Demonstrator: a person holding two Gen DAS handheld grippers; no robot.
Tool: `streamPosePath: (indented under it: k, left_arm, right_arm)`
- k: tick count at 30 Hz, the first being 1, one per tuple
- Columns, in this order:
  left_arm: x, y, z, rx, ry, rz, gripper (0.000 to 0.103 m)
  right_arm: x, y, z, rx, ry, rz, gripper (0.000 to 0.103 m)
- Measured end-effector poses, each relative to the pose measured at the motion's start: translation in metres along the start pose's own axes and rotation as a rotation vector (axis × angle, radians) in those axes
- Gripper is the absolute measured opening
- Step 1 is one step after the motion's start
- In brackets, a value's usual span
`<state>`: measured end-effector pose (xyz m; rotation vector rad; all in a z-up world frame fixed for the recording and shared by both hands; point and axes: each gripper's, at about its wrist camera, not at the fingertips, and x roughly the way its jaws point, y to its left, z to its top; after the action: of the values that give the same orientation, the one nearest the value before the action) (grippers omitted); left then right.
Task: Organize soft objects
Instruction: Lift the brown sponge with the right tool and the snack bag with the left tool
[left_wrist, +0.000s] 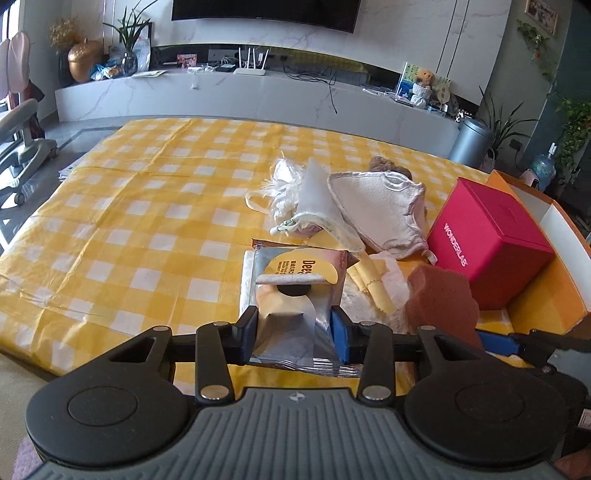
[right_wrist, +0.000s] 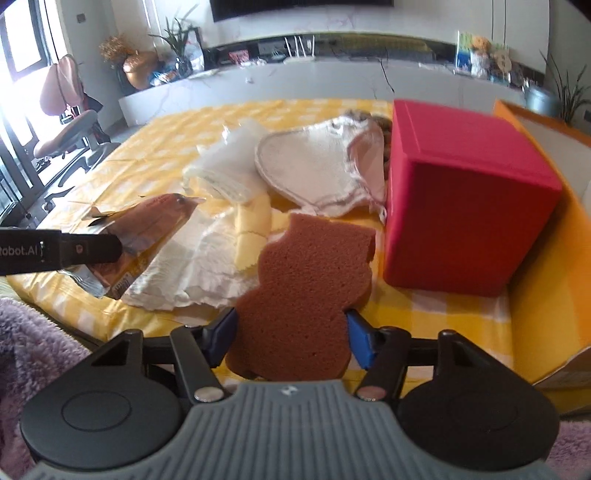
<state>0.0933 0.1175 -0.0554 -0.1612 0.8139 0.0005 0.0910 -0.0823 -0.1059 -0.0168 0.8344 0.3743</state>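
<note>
Gripping a silver wet-wipe pack (left_wrist: 295, 295) in the left hand-held gripper (left_wrist: 294, 338), low over the yellow-checked table (left_wrist: 147, 206). Right hand-held gripper (right_wrist: 291, 338) is clamping a brown bear-shaped sponge (right_wrist: 306, 291), red WONDERLAB box (right_wrist: 469, 199) sitting at its 1 o'clock, white cloth pouch (right_wrist: 317, 166) lying at 12.

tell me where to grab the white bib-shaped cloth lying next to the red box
Take the white cloth by its rounded, piped near-left edge, coming in low from the near left. It lies flat and limp there with open space around that edge, while its right side crowds against the red box. Both grippers look occupied, the right gripper on the brown sponge.
</note>
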Motion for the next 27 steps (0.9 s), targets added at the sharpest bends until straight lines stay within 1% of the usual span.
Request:
streamPosePath:
  k: [5,13,17,23,27]
  left_arm:
    - [-0.018,-0.007,-0.009,0.004,-0.017,-0.011,0.046]
    - [-0.055,-0.024,-0.01,0.032,-0.084,-0.036,0.046]
    - [-0.076,-0.038,-0.007,0.052,-0.13,-0.069,0.046]
    - [-0.096,-0.067,-0.005,0.083,-0.171,-0.142,0.046]
    - [-0.102,-0.089,0.0,0.125,-0.189,-0.192,0.044]
  right_arm:
    - [-0.017,0.002,0.0,-0.008,-0.033,0.016,0.062]
    - [-0.053,0.006,0.001,-0.02,-0.101,0.062,0.062]
    - [-0.078,0.003,-0.003,-0.013,-0.139,0.074,0.061]
    - [-0.116,-0.023,-0.014,0.043,-0.181,0.075,0.061]
    - [-0.144,-0.042,-0.016,0.066,-0.22,0.042,0.061]
